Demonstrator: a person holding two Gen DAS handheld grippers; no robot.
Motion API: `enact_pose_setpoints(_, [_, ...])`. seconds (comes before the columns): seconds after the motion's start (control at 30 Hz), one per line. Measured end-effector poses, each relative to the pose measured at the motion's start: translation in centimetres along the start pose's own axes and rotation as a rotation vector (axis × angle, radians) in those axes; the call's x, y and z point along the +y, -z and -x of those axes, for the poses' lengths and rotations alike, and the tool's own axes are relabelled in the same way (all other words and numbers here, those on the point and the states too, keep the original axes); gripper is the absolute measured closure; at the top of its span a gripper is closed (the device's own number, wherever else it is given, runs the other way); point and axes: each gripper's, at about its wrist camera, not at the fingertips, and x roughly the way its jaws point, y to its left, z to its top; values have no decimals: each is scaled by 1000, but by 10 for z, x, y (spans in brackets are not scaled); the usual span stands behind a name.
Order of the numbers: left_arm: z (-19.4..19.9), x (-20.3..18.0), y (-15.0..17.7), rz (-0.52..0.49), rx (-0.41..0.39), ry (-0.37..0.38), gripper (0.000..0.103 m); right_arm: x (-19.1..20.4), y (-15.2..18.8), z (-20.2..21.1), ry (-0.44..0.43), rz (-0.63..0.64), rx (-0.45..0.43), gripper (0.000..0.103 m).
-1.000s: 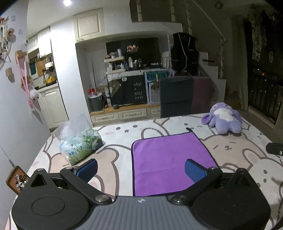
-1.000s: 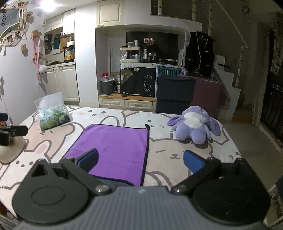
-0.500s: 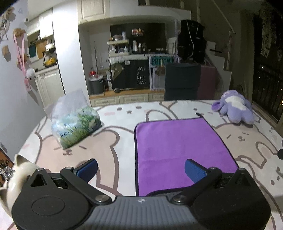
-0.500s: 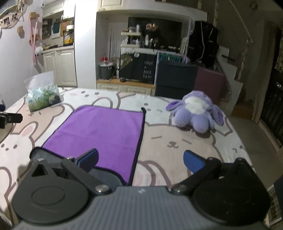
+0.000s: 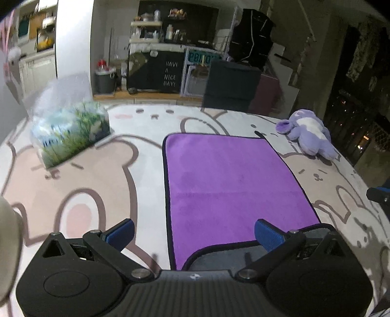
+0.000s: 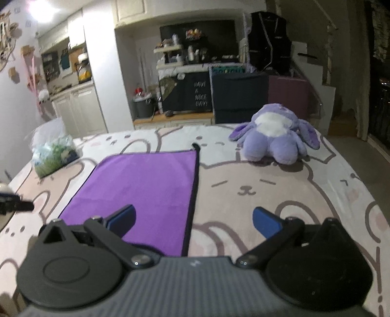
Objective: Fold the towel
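Towel spread flat at frame centre on the bunny-print tabletop, near edge turned up (grey underside showing), left tongs and right tongs both wide, empty, poised over its near corners for pinching.

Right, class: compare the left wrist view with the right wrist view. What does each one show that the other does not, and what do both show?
Only the left wrist view shows the towel's near edge, where a grey underside peeks out. Only the right wrist view shows the ceiling light. Both show the purple towel lying flat on the bunny-print cover, the tissue pack, the purple plush toy, and their own gripper, left and right, open and empty.
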Motion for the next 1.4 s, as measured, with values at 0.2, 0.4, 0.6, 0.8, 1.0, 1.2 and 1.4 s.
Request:
enact_pose_setpoints(0.2, [-13,16,0,61,20,87,0,-13,3,-16,-94,-12,9,0])
enact_pose_setpoints(0.4, [-22,27,1,123,57,159,16,-17,5,-36,-171,-43,83,0])
enact_pose_setpoints(0.6, [-33,27,7,91,118,194,33,-26,7,-61,-331,-120,206,6])
enact_pose_setpoints(0.8, [-46,32,13,92,167,188,46,-19,12,-74,-397,-95,277,30])
enact_pose_setpoints(1.0, [-46,36,16,83,192,224,47,-13,19,-77,-418,-53,343,38])
enact_pose_setpoints(1.2, [-42,35,22,51,216,230,48,-11,27,-82,-409,-6,386,47])
enact_pose_setpoints(1.4, [-45,35,25,30,240,213,55,-7,32,-88,-402,44,423,58])
